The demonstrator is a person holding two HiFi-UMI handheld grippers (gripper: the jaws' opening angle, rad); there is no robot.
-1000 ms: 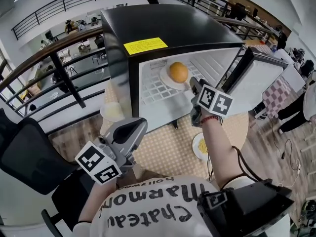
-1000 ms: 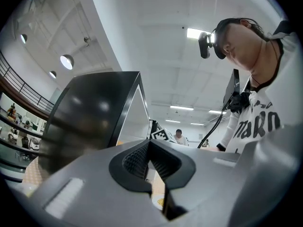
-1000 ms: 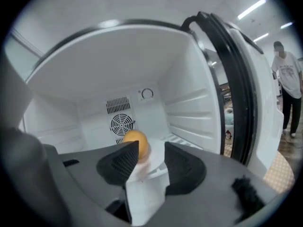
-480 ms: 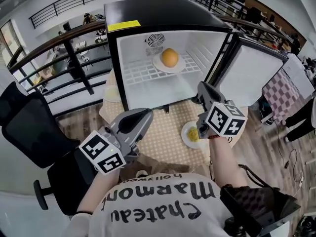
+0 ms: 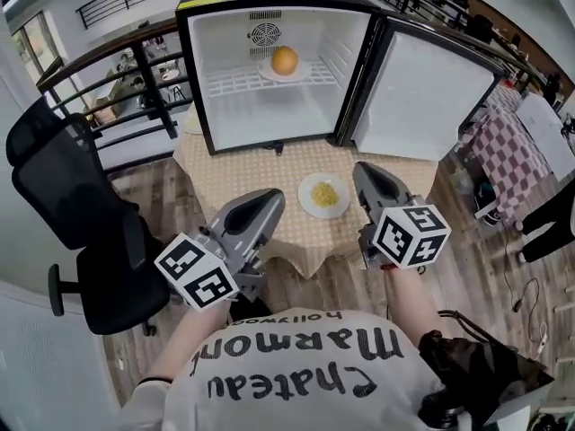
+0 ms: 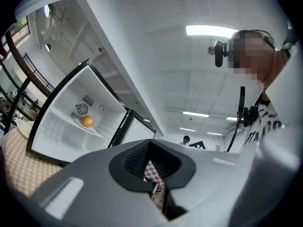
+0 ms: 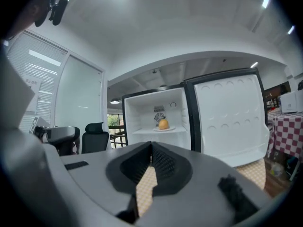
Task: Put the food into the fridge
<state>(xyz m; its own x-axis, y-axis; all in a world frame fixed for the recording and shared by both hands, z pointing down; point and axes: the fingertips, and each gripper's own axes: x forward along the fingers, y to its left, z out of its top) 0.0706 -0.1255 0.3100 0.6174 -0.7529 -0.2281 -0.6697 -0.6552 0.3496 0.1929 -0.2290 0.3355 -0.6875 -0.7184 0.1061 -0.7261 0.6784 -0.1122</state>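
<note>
Left gripper (image 5: pixel 268 197) and right gripper (image 5: pixel 365 169) are hovering, fingers pressed together and empty, either side of the food plate (image 5: pixel 323 195) on the worktop (image 5: pixel 269 164), orange (image 5: pixel 285 60) sitting in the far open fridge (image 5: pixel 235 115).

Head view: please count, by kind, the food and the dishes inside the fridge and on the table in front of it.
Orange: 1
Plates: 2, one in the fridge, one on the table
Heap of yellow food: 1
Total: 4
</note>
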